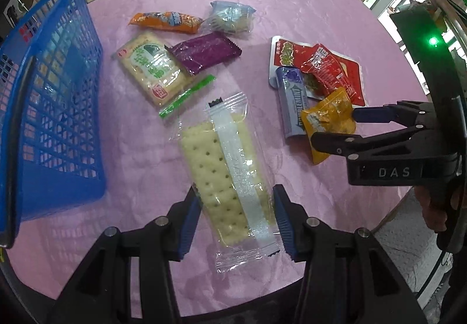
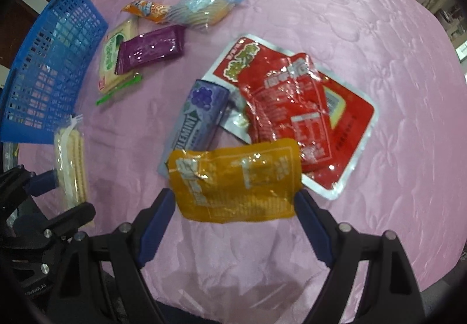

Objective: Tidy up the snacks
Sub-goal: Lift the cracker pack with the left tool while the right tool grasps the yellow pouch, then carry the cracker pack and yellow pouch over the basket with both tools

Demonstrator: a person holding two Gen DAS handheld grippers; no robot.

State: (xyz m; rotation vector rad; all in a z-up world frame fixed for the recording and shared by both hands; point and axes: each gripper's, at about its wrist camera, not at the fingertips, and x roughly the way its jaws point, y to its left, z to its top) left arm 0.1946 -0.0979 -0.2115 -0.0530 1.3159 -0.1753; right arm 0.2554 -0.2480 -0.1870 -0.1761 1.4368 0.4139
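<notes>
- Left wrist view: the left gripper [image 1: 236,222] is clamped on a clear-wrapped cracker pack [image 1: 226,175], one blue pad on each long side near its lower end; the pack seems lifted off the pink tablecloth [image 1: 306,3], though that is hard to confirm.
- The crackers look light, stiff and brittle; I judge that a hard squeeze could snap them, and the slick film could slide, so the long edges are the sensible place to hold.
- At 9 o'clock stands the blue plastic basket [image 1: 55,90] of open lattice; through the mesh I see only cloth, so it appears empty.
- Toward 11 o'clock lie a green-printed cracker pack [image 1: 151,70], a purple wrapper [image 1: 204,52], an orange packet [image 1: 166,21], a pale blue pouch [image 1: 230,17] and a thin green stick sachet [image 1: 186,96].
- Right wrist view: the right gripper [image 2: 233,204] has its jaws spread wide, with a yellow sachet [image 2: 236,181] spanning the gap; both pads meet its short ends, so it reads as gripped across its width, apparently raised.
- That sachet looks soft, light and crinkly; held by its ends it may buckle, so I would judge the grip delicate.
- Past it at 12 to 1 o'clock lie a crumpled red packet [image 2: 286,102] on a large flat red pouch [image 2: 353,120], beside a purple Doublemint gum pack [image 2: 198,114] at 11 o'clock.
</notes>
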